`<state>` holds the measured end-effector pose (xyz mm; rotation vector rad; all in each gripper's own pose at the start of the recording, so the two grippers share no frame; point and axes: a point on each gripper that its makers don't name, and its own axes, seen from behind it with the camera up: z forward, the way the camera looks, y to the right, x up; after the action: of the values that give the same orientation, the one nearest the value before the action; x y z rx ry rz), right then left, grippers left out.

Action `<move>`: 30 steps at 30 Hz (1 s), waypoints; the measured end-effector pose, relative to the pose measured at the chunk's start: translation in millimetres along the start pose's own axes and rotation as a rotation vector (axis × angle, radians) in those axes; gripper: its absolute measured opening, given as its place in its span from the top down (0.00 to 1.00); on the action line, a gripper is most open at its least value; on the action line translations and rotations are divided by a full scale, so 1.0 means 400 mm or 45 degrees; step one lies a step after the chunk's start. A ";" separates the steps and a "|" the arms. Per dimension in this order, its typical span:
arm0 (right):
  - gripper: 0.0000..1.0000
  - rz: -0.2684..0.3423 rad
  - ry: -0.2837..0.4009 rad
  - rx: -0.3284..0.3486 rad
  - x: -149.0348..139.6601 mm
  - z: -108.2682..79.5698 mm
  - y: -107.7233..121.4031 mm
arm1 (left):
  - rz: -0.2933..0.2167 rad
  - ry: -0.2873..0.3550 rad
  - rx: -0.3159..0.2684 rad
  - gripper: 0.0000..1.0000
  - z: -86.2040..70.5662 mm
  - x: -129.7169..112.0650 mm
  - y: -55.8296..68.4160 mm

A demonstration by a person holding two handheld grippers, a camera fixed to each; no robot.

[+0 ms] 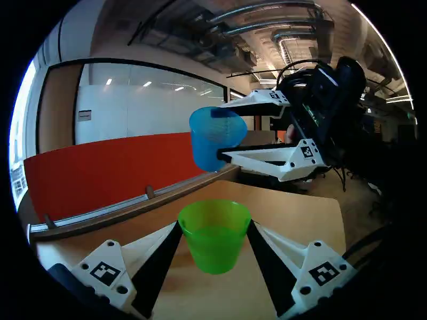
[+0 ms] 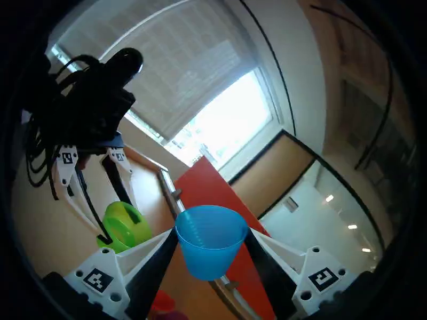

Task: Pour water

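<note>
Right gripper point(image 2: 211, 234) clamped blue cup point(image 2: 208, 253) mid-wall, left gripper point(image 1: 214, 226) green cup point(image 1: 214, 248); we judged both light, probably squashy.

my left camera sits behind my left gripper point(image 1: 214, 226), level and low over the table point(image 1: 299, 213), facing the red panel point(image 1: 107, 170), with the green cup point(image 1: 213, 250) close in front. my right camera rides my right gripper point(image 2: 211, 234), higher and rolled, facing the window point(image 2: 229, 122), with the blue cup point(image 2: 208, 250) close. each sees the other gripper farther off. both share the cups, table and red panel.
</note>
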<state>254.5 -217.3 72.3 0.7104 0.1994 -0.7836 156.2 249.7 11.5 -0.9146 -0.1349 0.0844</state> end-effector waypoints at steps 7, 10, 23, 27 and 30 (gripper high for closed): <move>0.08 0.208 -0.015 -0.001 -0.018 -0.014 0.005 | 0.005 -0.006 0.004 0.14 -0.002 0.004 -0.001; 0.08 0.298 -0.027 0.000 -0.028 -0.020 -0.002 | 0.007 -0.010 0.007 0.13 -0.002 0.004 -0.003; 0.08 0.726 -0.108 0.065 -0.077 -0.025 -0.040 | 0.002 -0.026 0.013 0.13 -0.004 0.002 -0.011; 0.08 0.730 -0.127 0.073 -0.089 -0.030 -0.051 | -0.001 -0.034 0.013 0.13 -0.005 -0.004 -0.014; 0.09 0.731 -0.142 0.092 -0.094 -0.033 -0.064 | -0.001 -0.048 0.011 0.14 -0.005 -0.013 -0.017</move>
<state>211.2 -199.5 65.1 0.7408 -0.1346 -0.2797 151.6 243.5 15.2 -0.9044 -0.1695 0.1014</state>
